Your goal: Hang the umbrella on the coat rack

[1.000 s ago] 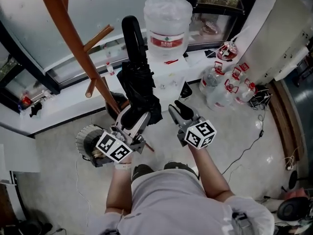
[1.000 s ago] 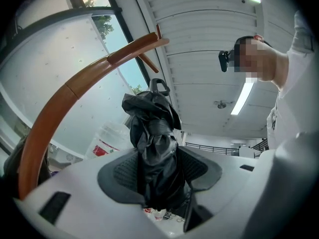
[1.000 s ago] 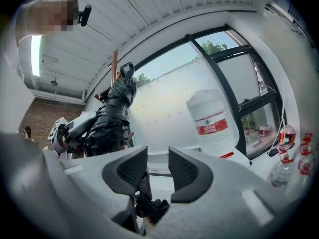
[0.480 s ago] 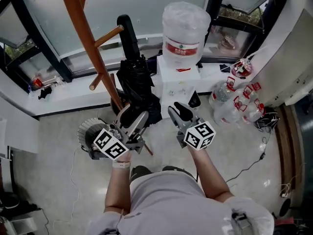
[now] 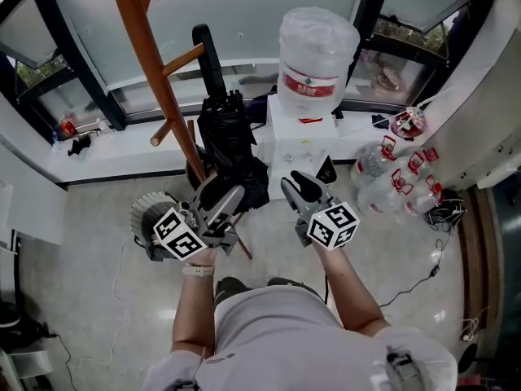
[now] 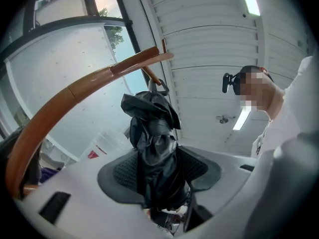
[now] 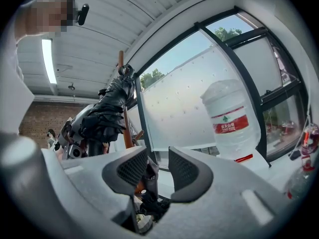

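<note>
A folded black umbrella (image 5: 228, 145) stands upright, its curved handle (image 5: 207, 55) at the top, next to the brown wooden coat rack (image 5: 151, 55). My left gripper (image 5: 218, 195) is shut on the umbrella's lower end. In the left gripper view the black fabric (image 6: 154, 143) fills the gap between the pads (image 6: 124, 173), and a curved rack arm (image 6: 89, 83) arches above it. One rack peg (image 5: 183, 58) points toward the handle, just left of it. My right gripper (image 5: 303, 184) hovers to the right of the umbrella, open and holding nothing (image 7: 152, 171).
A large water bottle (image 5: 316, 51) sits on a white dispenser (image 5: 297, 141) right of the umbrella. Several smaller water jugs (image 5: 391, 173) stand on the floor at the right. A round grey fan-like unit (image 5: 146, 218) lies on the floor at the left. Windows and a sill (image 5: 98, 149) run behind.
The head view has swung, so the rack, umbrella and bottle sit further right in the picture. Both grippers hold much the same pose, the left one still gripping the umbrella.
</note>
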A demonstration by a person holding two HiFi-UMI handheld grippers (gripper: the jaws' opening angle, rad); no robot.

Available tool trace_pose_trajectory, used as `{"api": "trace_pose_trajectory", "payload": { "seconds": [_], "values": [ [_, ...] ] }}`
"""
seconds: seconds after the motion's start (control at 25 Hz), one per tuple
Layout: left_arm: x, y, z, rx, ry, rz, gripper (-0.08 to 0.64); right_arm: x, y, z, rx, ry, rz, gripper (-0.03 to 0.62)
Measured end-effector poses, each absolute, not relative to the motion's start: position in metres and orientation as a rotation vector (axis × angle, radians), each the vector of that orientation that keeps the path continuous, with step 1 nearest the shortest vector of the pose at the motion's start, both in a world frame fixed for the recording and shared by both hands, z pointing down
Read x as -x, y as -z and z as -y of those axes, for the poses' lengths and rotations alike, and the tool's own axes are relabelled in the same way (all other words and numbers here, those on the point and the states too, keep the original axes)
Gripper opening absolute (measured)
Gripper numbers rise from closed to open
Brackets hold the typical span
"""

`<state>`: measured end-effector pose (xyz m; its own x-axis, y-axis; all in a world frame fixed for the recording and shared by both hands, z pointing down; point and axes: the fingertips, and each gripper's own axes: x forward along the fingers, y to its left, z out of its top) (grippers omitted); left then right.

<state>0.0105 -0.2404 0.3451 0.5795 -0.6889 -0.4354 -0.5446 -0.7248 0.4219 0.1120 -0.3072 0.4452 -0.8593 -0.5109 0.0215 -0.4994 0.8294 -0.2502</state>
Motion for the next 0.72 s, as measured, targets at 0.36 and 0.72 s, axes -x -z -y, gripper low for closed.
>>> {"api": "trace_pose_trajectory", "payload": {
  "seconds": [0.36, 0.72],
  "values": [
    [-0.006, -0.344, 0.233, -2.594, 0.897, 0.798, 0.219, -0.098, -0.445, 0.305, 0.873, 0.389, -2.948, 0.124],
    [0.016, -0.349, 0.221, -2.598, 0.930, 0.610, 0.219, -0.081, -0.451, 0.288, 0.980, 0.378, -2.927, 0.124]
  ]
}}
